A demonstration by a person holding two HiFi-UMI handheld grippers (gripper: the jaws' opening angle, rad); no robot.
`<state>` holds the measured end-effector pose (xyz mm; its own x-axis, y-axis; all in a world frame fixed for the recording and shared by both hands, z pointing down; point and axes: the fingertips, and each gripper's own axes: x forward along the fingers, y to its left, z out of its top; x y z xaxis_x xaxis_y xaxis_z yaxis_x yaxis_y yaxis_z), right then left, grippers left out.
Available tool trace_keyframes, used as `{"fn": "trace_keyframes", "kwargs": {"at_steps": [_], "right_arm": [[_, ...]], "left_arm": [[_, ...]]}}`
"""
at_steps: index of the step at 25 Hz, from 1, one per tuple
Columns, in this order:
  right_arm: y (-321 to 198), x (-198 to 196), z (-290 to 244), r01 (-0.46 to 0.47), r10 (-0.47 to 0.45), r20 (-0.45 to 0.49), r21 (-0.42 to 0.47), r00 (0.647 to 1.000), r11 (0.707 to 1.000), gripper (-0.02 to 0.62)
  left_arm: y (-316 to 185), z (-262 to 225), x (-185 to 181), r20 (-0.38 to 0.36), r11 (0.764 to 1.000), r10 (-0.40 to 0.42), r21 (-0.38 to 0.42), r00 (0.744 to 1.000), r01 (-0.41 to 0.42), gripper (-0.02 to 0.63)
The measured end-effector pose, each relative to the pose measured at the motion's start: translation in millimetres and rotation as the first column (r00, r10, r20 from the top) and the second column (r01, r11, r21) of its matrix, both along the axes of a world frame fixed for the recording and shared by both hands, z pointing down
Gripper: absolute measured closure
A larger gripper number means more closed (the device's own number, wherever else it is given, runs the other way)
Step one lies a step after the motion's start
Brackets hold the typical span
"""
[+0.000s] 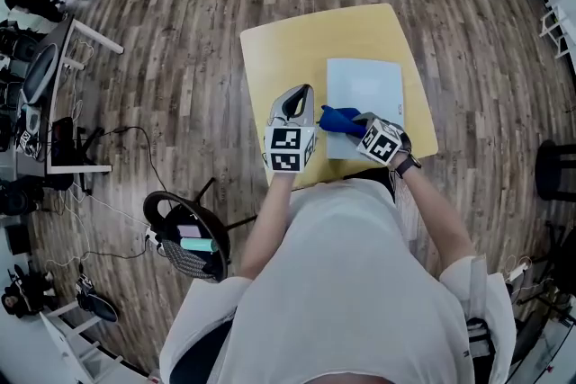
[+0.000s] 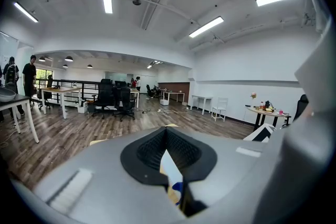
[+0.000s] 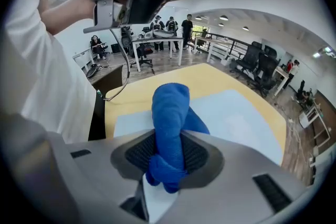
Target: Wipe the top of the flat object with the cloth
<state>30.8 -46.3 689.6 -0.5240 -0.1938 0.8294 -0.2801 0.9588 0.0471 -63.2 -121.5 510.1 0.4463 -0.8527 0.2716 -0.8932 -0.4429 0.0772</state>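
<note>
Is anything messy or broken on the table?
No, nothing stands out. The flat pale sheet lies flat on the table, and the blue cloth is bunched up in the right tool, clamped between its jaws.

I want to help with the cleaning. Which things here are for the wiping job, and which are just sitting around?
For the job:
- blue cloth, clamped in the right gripper
- pale flat board to be wiped
- yellow table that the board lies on

Just lying about:
- black chair on the floor
- desk at the far left
</note>
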Motion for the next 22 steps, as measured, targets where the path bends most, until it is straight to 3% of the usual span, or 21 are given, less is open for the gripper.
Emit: {"fn": "trace_keyframes", "kwargs": {"at_steps": [4,9,12,18,22], "right_arm": [[5.8,60.7,7.2,-0.129,0.128,-0.025,-0.027,0.991,0.991,0.472],[9.6,138.2,11.1,-0.333,0.332,-0.030,-0.033,0.943,0.942,0.472],[11.2,161.6,11.3,-0.379,0.378,-0.054,-0.015,0.924,0.925,0.472],[11.1,159.4,7.3,-0.371,0.370,-0.083,-0.002,0.925,0.928,0.474],[8.6,105.3,-17.4,-0.324,0.325,0.030,-0.023,0.945,0.946,0.474]], "left_arm": [[-1.1,1.6,12.6,0.000,1.000,0.029,-0.004,1.000,-0.029,0.597],[0.2,4.1,29.8,-0.001,0.998,0.058,-0.006,0.998,-0.058,0.597],[0.8,5.8,31.5,0.002,0.998,0.066,-0.010,0.998,-0.066,0.597],[2.6,4.6,31.8,0.009,0.998,0.063,-0.015,0.998,-0.063,0.597],[5.4,0.9,18.6,0.022,0.999,0.032,-0.007,0.999,-0.032,0.597]]}}
